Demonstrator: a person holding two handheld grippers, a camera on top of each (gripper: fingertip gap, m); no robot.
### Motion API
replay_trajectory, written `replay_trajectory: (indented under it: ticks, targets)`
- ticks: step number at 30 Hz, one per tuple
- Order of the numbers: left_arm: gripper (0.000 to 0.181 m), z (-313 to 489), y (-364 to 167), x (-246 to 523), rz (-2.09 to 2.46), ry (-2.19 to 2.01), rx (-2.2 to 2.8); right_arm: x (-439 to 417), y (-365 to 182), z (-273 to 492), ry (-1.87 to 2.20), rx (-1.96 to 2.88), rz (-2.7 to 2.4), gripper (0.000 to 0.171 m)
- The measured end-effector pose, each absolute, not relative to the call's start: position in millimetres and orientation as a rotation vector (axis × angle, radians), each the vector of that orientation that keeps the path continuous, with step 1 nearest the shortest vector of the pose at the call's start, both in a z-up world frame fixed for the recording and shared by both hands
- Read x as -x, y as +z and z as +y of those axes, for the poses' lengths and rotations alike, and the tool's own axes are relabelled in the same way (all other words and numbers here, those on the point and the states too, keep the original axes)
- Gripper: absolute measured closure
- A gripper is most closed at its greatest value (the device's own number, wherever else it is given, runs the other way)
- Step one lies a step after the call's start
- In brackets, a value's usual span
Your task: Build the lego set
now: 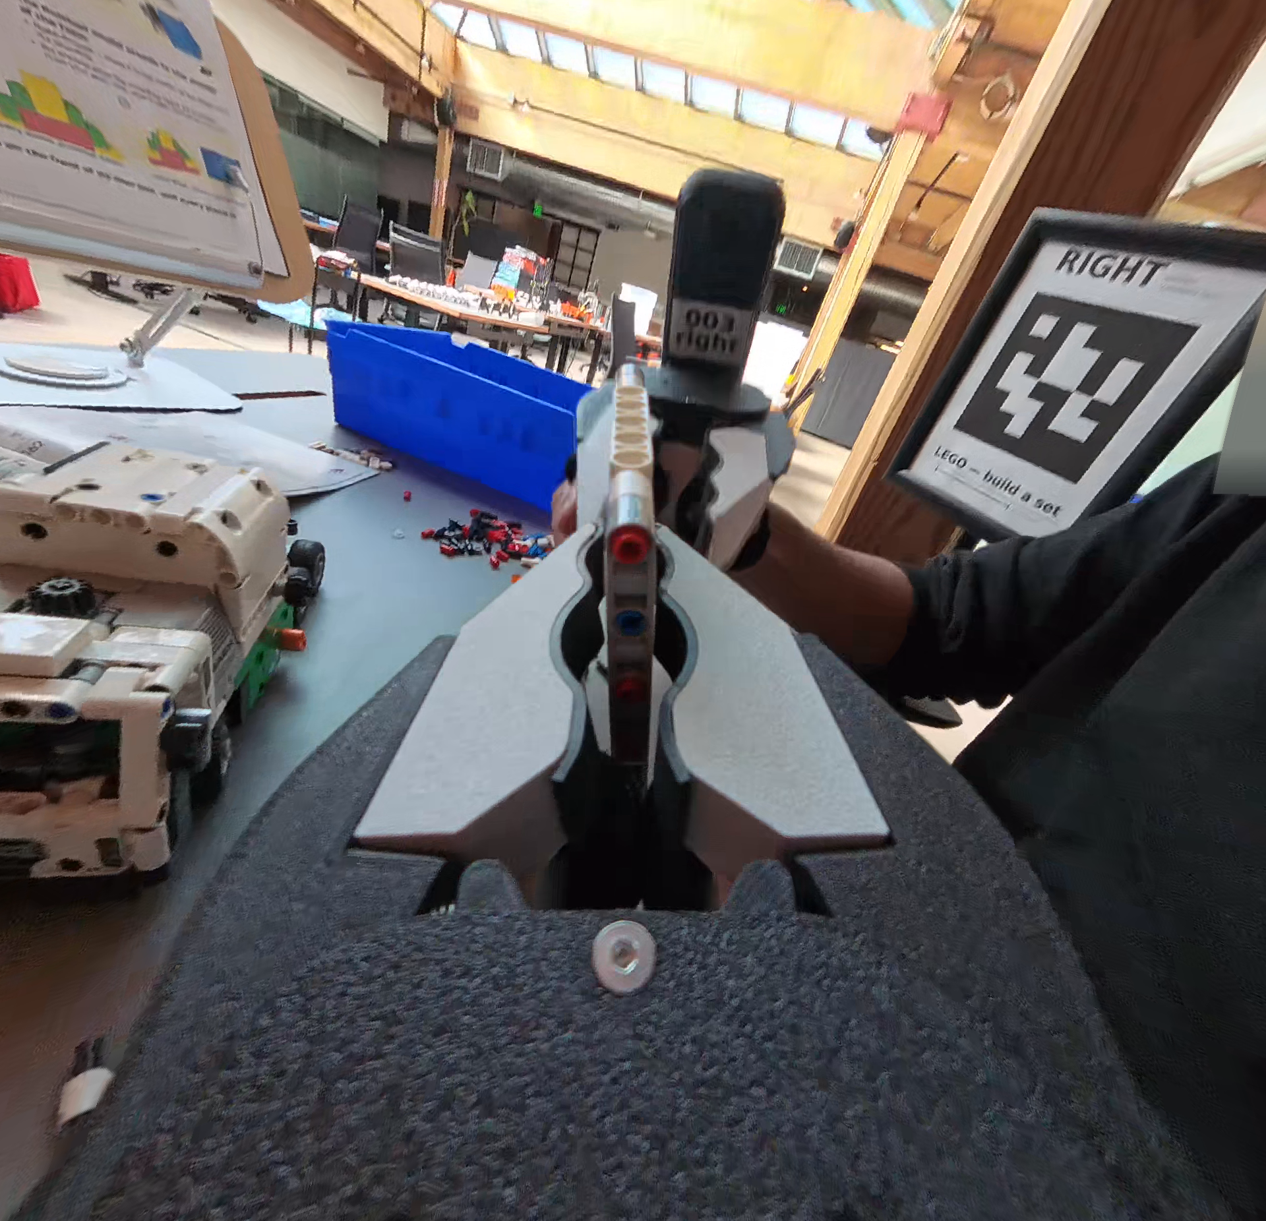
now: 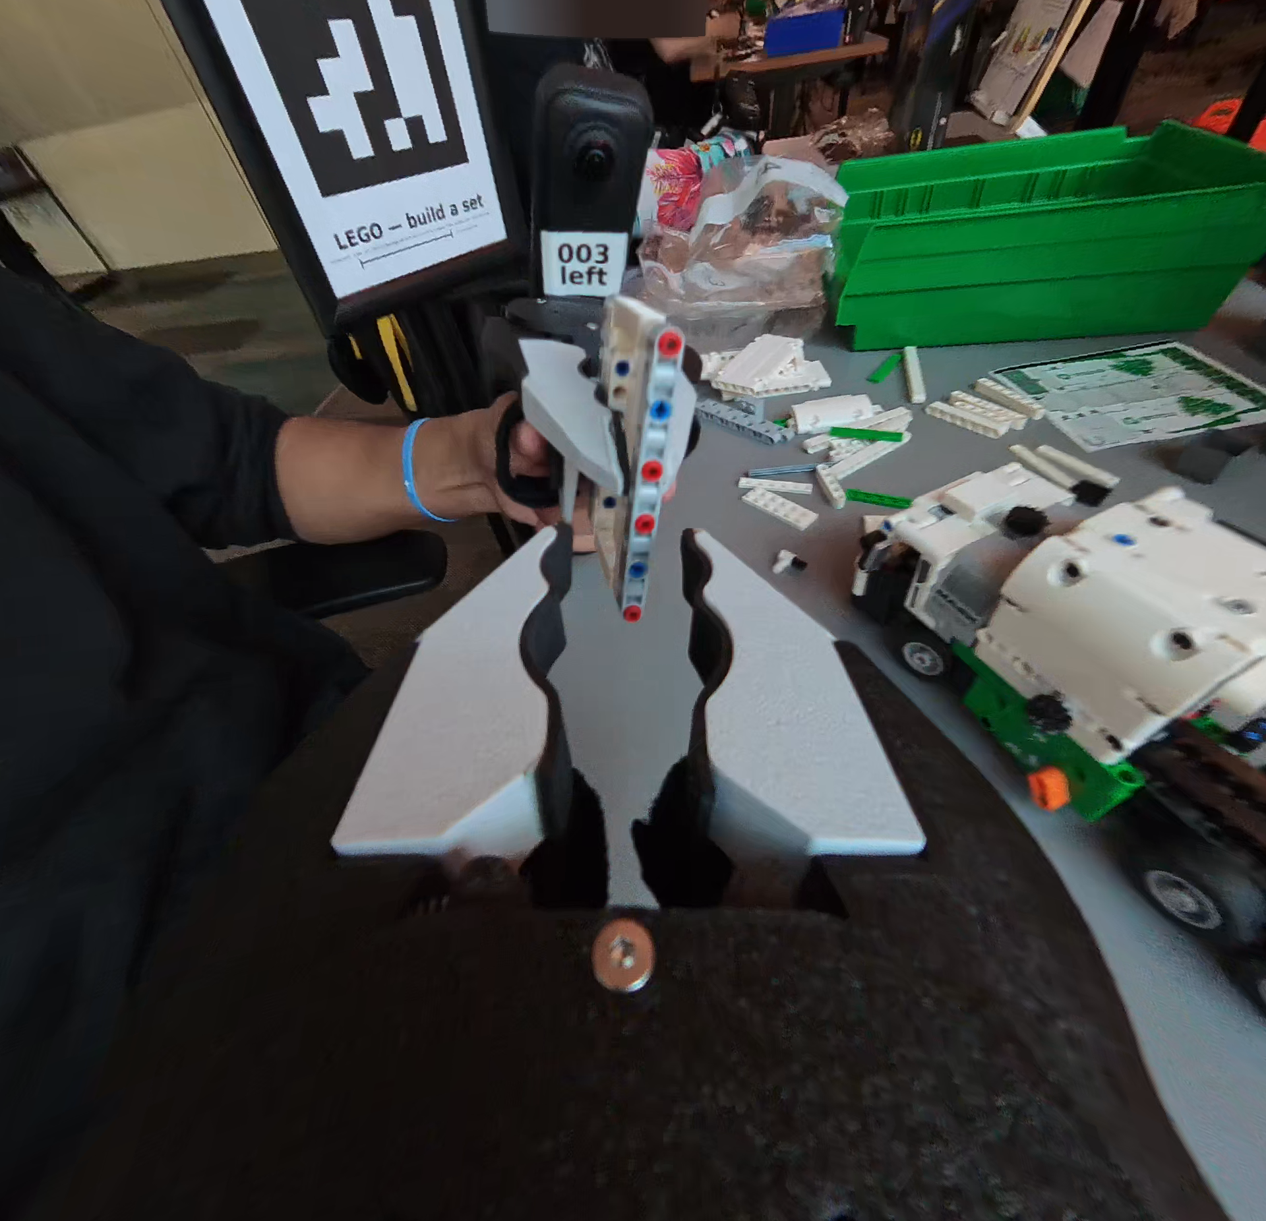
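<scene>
My left gripper (image 1: 629,544) is shut on a grey and white beam assembly (image 1: 630,503) set with red and blue pins, and holds it above the grey table (image 1: 383,613). In the right wrist view the left gripper (image 2: 603,434) holds the assembly (image 2: 647,476) upright, its lower end between my right gripper's fingertips. My right gripper (image 2: 622,544) is open and empty; it faces the left gripper in the left wrist view (image 1: 685,482), just beyond the assembly. A partly built white and green truck (image 1: 137,606) (image 2: 1096,606) stands on the table.
A blue bin (image 1: 445,400) and a heap of small red, blue and black pins (image 1: 490,537) lie beyond the truck. A green bin (image 2: 1027,243), a plastic bag (image 2: 747,243), loose white and green beams (image 2: 822,421) and an instruction sheet (image 2: 1130,393) fill the far table. A framed marker sign (image 1: 1082,380) stands close by. Only a small space, under 4 cm, lies between the two pairs of fingers.
</scene>
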State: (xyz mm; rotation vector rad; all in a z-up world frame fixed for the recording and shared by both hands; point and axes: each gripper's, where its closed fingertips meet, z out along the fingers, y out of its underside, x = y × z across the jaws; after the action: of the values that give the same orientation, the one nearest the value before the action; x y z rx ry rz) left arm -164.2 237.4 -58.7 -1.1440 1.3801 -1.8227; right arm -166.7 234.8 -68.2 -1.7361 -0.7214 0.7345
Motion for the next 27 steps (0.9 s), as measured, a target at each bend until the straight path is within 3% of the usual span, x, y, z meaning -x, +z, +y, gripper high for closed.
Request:
replay_trajectory:
  ticks: [2,3,6,10,23,27]
  targets:
    - [0.176,231,-52,165,1.371,-1.88,1.109,182,-86,233,0.756,1.772,-0.752,0.147]
    - [0.176,226,-50,166,1.392,-1.895,1.09,186,-90,233,0.74,1.79,-0.776,0.161]
    - [0.175,216,-51,172,1.498,-1.862,1.05,190,-89,223,0.813,1.809,-0.842,0.165]
    - [0.163,213,-59,177,1.623,-1.766,1.056,188,-102,210,0.806,1.93,-0.985,0.165]
    - [0.175,215,-81,174,1.683,-1.685,1.096,176,-125,209,0.699,2.115,-1.103,0.165]
    - [0.176,254,-75,174,1.504,-1.619,1.192,136,-121,223,0.494,2.084,-0.902,0.149]
